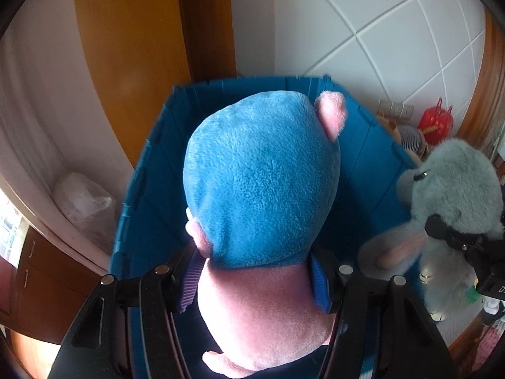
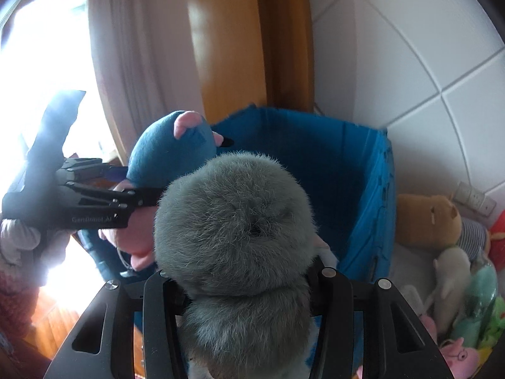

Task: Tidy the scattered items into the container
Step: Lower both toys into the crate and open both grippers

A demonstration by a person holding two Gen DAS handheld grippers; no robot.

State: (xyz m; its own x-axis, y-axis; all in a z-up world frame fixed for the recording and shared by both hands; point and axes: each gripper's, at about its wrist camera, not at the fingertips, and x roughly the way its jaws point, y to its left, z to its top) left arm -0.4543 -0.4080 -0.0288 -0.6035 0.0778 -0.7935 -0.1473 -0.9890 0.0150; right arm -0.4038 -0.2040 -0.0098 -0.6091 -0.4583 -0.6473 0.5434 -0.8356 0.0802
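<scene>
The blue container (image 1: 372,170) stands in a corner, its floor hidden behind two plush toys held over its opening. The left tongs (image 1: 255,281) are clamped on the blue-and-pink plush (image 1: 262,173), the right tongs (image 2: 249,293) on the grey furry plush (image 2: 233,224). More soft toys (image 2: 457,252) lie heaped beside the container, partly cut off.

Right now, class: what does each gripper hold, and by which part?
Left gripper: blue plush toy, at its neck. Right gripper: grey plush toy, at its neck.
</scene>
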